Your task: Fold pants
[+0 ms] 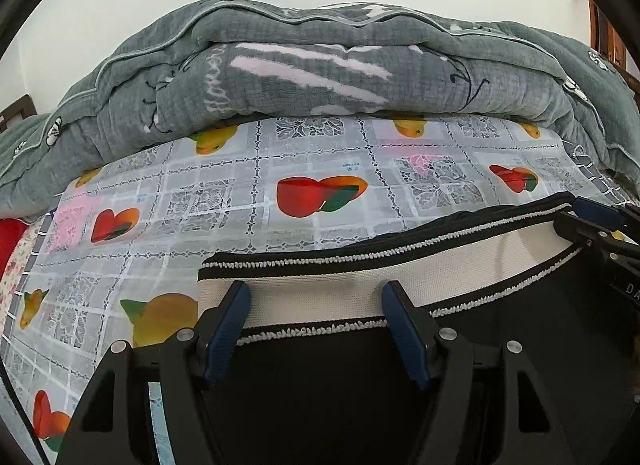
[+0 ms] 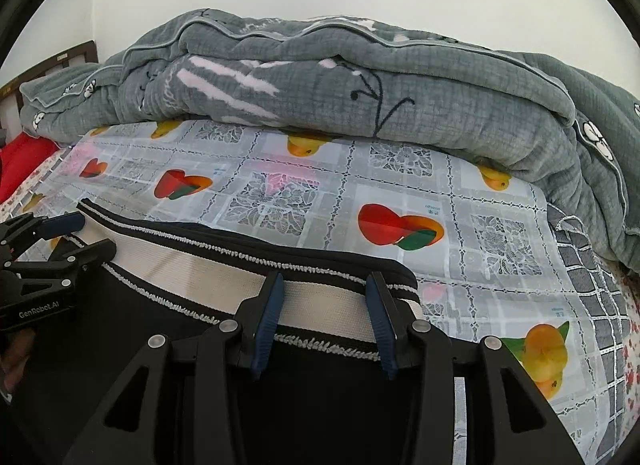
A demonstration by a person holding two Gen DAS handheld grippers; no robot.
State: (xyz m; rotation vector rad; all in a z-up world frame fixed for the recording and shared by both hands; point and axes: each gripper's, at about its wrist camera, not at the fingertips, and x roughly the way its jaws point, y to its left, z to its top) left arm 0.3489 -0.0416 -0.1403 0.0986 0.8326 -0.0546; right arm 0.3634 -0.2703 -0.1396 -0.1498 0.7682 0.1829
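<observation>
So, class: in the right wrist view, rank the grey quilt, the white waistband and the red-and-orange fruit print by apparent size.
1. grey quilt
2. white waistband, though nearness to the camera enlarges it
3. red-and-orange fruit print

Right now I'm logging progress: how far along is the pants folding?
Early. Done: the pants lie on the fruit-print cloth. In hand: left claw and right claw sit open over the white waistband. Left: gripping it and folding.
</observation>
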